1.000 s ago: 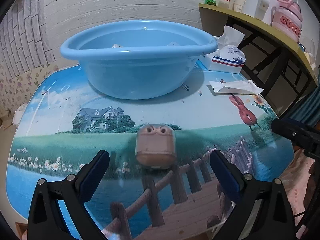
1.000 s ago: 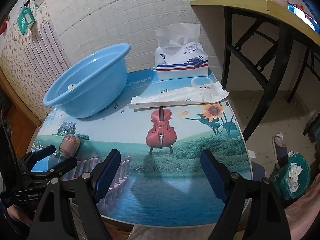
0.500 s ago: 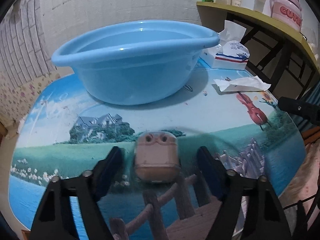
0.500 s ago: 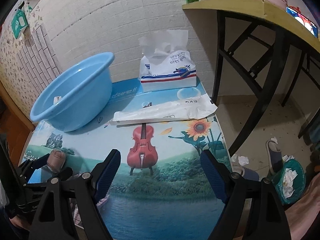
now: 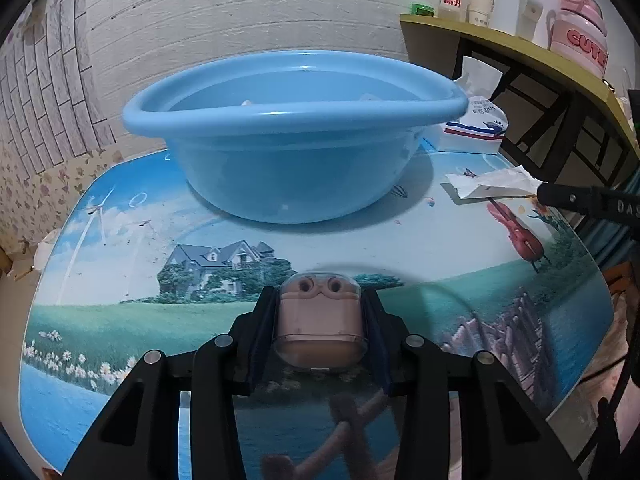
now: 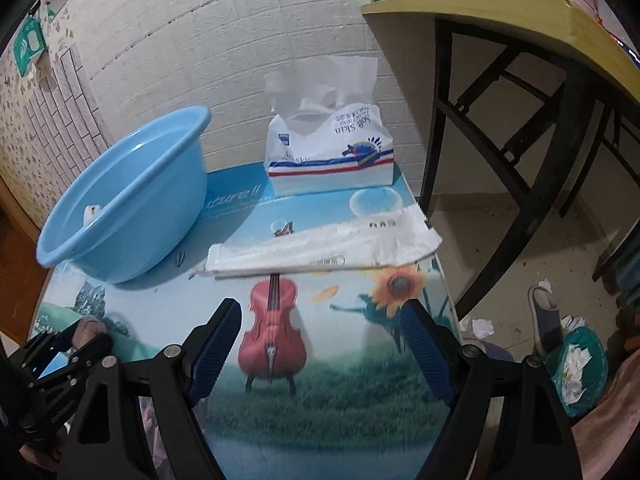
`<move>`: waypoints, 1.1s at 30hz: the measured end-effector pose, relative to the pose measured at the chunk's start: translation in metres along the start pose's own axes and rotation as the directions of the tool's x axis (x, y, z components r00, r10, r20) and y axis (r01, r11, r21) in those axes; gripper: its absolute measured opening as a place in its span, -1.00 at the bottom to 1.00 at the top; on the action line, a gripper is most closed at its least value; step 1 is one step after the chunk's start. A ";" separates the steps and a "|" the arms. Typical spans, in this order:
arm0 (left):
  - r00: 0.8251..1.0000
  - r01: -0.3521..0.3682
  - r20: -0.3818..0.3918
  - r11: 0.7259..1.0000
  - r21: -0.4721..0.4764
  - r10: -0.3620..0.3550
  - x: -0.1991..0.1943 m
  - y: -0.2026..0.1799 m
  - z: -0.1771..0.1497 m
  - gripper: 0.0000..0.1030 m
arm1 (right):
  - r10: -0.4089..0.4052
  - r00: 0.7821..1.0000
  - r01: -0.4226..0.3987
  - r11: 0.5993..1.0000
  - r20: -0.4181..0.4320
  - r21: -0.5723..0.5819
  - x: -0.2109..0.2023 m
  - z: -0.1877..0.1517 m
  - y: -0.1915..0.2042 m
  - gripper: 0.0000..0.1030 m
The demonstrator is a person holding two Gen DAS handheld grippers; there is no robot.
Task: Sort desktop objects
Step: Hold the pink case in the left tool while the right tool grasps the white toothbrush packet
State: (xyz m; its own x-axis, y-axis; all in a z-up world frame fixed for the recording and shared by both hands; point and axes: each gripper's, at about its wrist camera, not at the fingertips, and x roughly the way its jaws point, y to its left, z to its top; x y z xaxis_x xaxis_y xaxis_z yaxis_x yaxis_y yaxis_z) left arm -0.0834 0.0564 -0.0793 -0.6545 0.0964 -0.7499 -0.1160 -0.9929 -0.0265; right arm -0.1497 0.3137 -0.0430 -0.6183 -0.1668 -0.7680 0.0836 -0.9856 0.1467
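Left claw (image 5: pixel 320 320): its 2 fingers are pressed on both sides of the pink earbud case (image 5: pixel 319 322), pinching it, on the side of the basin nearest the camera.
Pink earbud case: it sits between the left claw fingers, in front of the blue basin (image 5: pixel 294 132) and apart from it; I cannot tell if it touches the counter (image 5: pixel 100 248) or is lifted a little.
Blue basin: it stands on the counter near the brick wall; 2 small white things show inside, too hidden to name.
Right claw (image 6: pixel 320 344): spread wide, holding nothing, over the violin picture on the counter, to the right of the basin.
Paper wrapper (image 6: pixel 320 248): it lies flat on the counter, to the right of the basin, beyond the right claw tips.
Tissue pack (image 6: pixel 328 152): it stands at the far counter edge, to the right of the basin, with 1 tissue sticking up.
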 end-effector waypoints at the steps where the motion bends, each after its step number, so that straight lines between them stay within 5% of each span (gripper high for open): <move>1: 1.000 -0.004 0.002 1.000 0.001 0.004 0.000 0.002 0.000 -0.22 | 0.012 1.000 -0.012 1.000 -0.005 0.013 0.003 0.003 0.000 0.66; 9: 0.999 -0.033 0.022 0.999 -0.019 0.033 0.003 0.013 0.002 -0.22 | -0.005 1.000 0.005 0.999 -0.013 0.042 0.026 0.021 0.018 0.66; 14: 0.999 -0.033 0.034 0.999 -0.020 0.033 0.002 0.013 0.000 -0.17 | -0.103 0.994 0.104 0.993 -0.020 0.051 0.047 0.033 0.026 0.66; 18: 0.999 -0.028 0.037 1.000 -0.014 0.028 0.002 0.012 -0.001 -0.14 | -0.195 0.981 0.194 0.980 -0.014 -0.054 0.060 0.040 0.042 0.66; 33: 0.999 -0.040 0.021 0.999 -0.024 0.040 0.002 0.011 0.001 -0.05 | -0.169 0.985 0.164 0.981 -0.042 -0.103 0.041 0.012 0.028 0.66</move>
State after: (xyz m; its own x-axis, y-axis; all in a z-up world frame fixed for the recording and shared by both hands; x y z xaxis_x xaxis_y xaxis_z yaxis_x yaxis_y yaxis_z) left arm -0.0869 0.0455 -0.0803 -0.6745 0.0579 -0.7360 -0.0719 -0.9973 -0.0126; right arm -0.1823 0.2800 -0.0628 -0.5900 0.0011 -0.8074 0.0616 -0.9970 -0.0464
